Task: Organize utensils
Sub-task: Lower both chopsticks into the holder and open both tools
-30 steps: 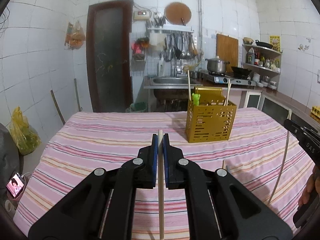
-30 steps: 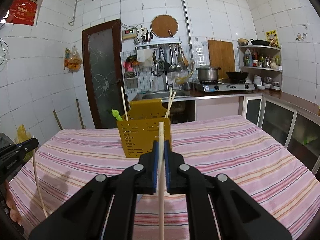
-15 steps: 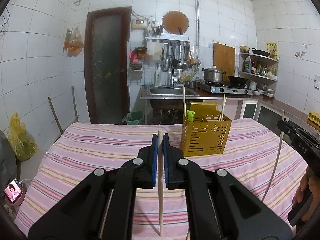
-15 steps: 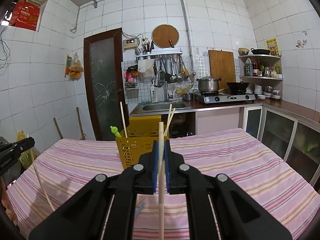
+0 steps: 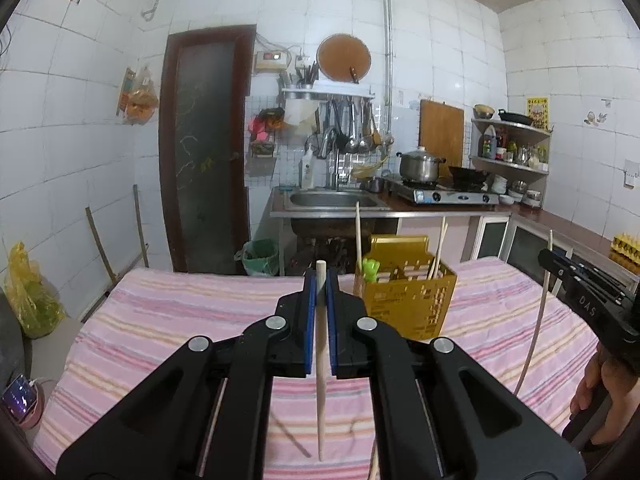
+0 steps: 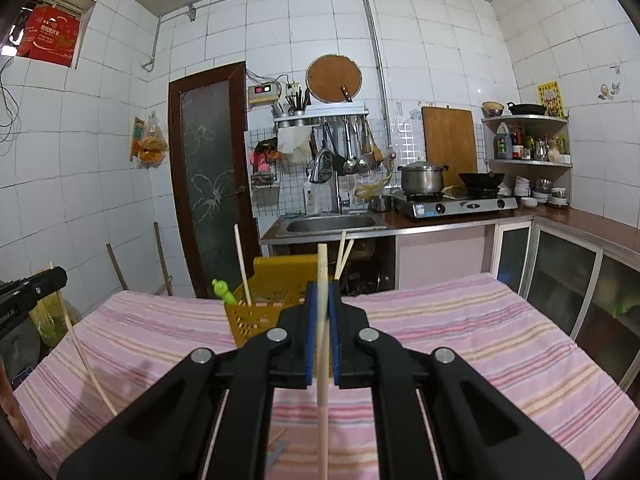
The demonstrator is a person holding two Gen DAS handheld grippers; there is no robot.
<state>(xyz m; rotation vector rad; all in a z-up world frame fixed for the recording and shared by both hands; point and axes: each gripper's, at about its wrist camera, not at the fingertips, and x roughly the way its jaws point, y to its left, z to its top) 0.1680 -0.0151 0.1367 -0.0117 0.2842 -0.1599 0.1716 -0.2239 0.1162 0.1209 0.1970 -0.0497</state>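
Observation:
My left gripper (image 5: 319, 280) is shut on a wooden chopstick (image 5: 320, 368), held upright above the striped table. My right gripper (image 6: 321, 292) is shut on another wooden chopstick (image 6: 322, 360), also upright. A yellow perforated utensil holder (image 5: 404, 300) stands on the table ahead and right of the left gripper; in the right wrist view the holder (image 6: 256, 316) sits just ahead and left, partly hidden by the jaws. It holds several chopsticks and a green-topped utensil (image 5: 370, 270). The right gripper shows at the left wrist view's right edge (image 5: 580, 292), the left gripper at the right wrist view's left edge (image 6: 28, 292).
The table wears a pink striped cloth (image 5: 180, 320). A loose chopstick end (image 6: 278, 436) lies on the cloth near the front. Behind stand a sink (image 5: 332, 200), a stove with a pot (image 5: 420, 166), a dark door (image 5: 204, 148) and cabinets (image 6: 560, 268) at the right.
Both grippers have risen with their chopsticks; the holder and table sit lower in both views, and more wall and ceiling show. Both stay shut.

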